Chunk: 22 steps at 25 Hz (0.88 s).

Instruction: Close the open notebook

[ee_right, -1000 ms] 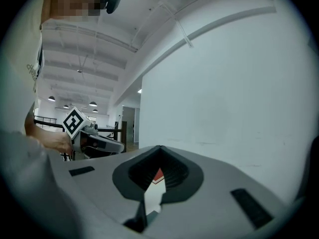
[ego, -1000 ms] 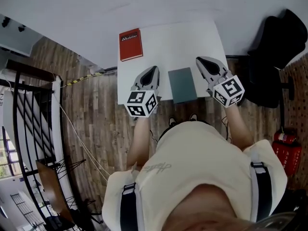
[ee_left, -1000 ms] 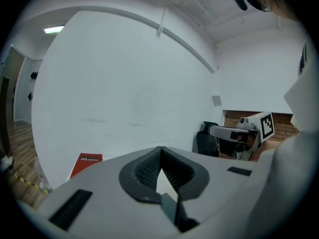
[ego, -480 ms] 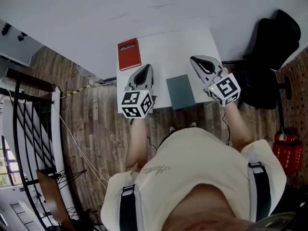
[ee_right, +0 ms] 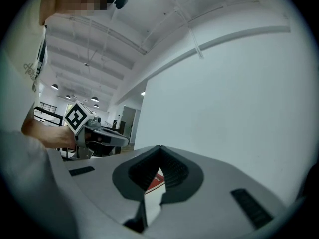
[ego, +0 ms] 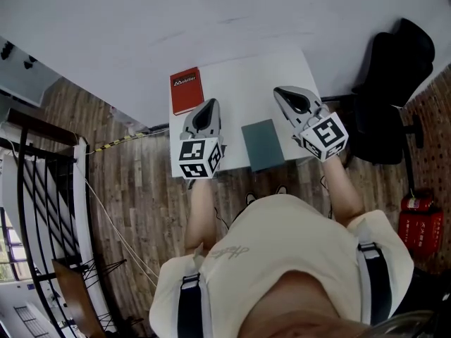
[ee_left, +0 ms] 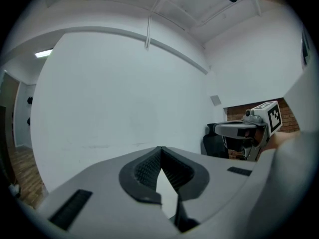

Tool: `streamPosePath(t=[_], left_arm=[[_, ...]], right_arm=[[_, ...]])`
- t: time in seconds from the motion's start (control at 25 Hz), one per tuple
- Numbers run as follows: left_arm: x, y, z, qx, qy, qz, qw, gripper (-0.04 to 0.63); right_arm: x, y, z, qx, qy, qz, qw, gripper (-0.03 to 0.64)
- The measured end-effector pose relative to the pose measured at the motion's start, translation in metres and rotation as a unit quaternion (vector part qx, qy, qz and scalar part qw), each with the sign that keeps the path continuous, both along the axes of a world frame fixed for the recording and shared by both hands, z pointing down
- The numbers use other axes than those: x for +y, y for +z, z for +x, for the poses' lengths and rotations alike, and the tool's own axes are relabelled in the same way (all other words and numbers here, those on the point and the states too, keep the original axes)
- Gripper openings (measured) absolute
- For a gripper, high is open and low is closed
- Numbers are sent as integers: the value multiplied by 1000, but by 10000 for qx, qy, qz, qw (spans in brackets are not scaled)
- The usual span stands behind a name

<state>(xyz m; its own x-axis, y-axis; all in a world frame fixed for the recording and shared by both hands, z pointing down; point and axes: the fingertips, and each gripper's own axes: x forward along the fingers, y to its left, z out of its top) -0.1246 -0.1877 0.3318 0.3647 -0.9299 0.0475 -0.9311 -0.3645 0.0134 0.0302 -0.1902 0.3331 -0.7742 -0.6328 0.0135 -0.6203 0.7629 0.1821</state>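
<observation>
Teal notebook [ego: 263,144] lies closed between left gripper [ego: 209,104] and right gripper [ego: 281,94] (both closed, empty).

Red, slate and white against a pale table

The table [ego: 239,76] is plain white. At its far left corner lies a red book [ego: 186,90] with white lettering; near its front edge the notebook [ego: 263,144] shows a flat slate-green cover. Over the table, the left gripper [ego: 210,103] and right gripper [ego: 278,90] are light grey with dark grey ribbed pads [ee_left: 143,171], each bearing black-and-white square markers [ego: 197,158]. Right of the table the chair [ego: 391,69] is black; the floor [ego: 141,189] is brown wood planking, crossed left of the table by yellow-and-black striped tape [ego: 116,144]
</observation>
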Motion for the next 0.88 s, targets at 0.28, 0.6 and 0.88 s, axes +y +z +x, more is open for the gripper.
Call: streamPosePath(t=[0.28,0.6,0.88], left_arm=[[-12,21,0,43,5,-195,9998,17],[-8,30,10,126,108,-258,9995,17],[-11,31,12,93,185,-326,9993,17]], right_arm=[[0,11,11,19,129,-107,9999,8],[4,23,13,116,57,-246,9996,8],[6,40,17,145,68,-408,9990,8]])
